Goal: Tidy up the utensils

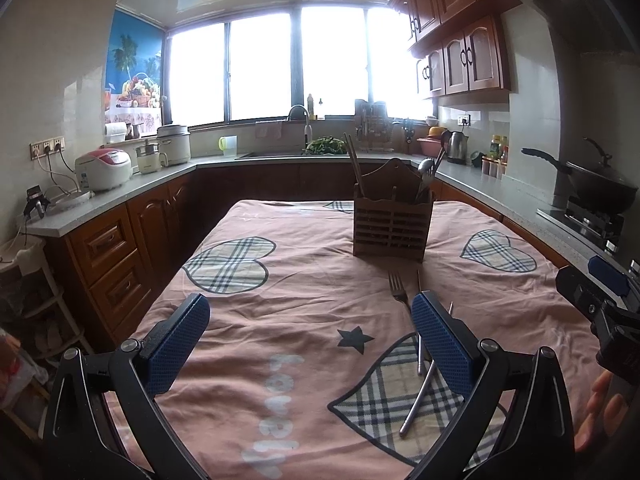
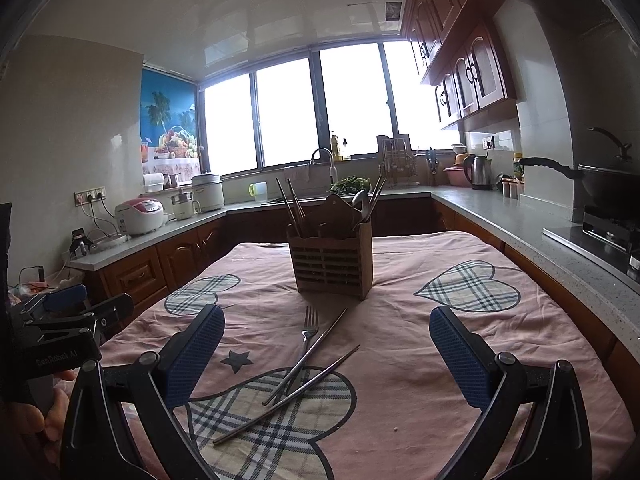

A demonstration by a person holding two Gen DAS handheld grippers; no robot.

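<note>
Steel utensils lie loose on the desk (image 2: 400, 380), which is covered by a pink cloth with plaid hearts: one fork (image 2: 306, 334) and two chopsticks (image 2: 286, 394), crossed over each other in a small pile just in front of the wooden holder (image 2: 330, 268). I read the right gripper (image 2: 326, 356) as the nearer one; in its wrist view the pile sits directly ahead, between the two fingers (image 2: 196, 356), which are spread wide and hold nothing. The left gripper (image 1: 310, 346) is likewise spread and empty; in its view the pile lies off to its right, partly hidden behind the right-hand finger. The fork's long axis runs roughly toward the holder, tines pointing at it. The chopsticks run diagonally, near ends toward the left gripper, far ends angled toward the holder's right side. All three pieces are thin, smooth and flat against soft cloth, so I judge they will be hard to pinch and may slip. The holder stands upright and already carries chopsticks in its left compartment, with a spoon and other pieces in its right.
</note>
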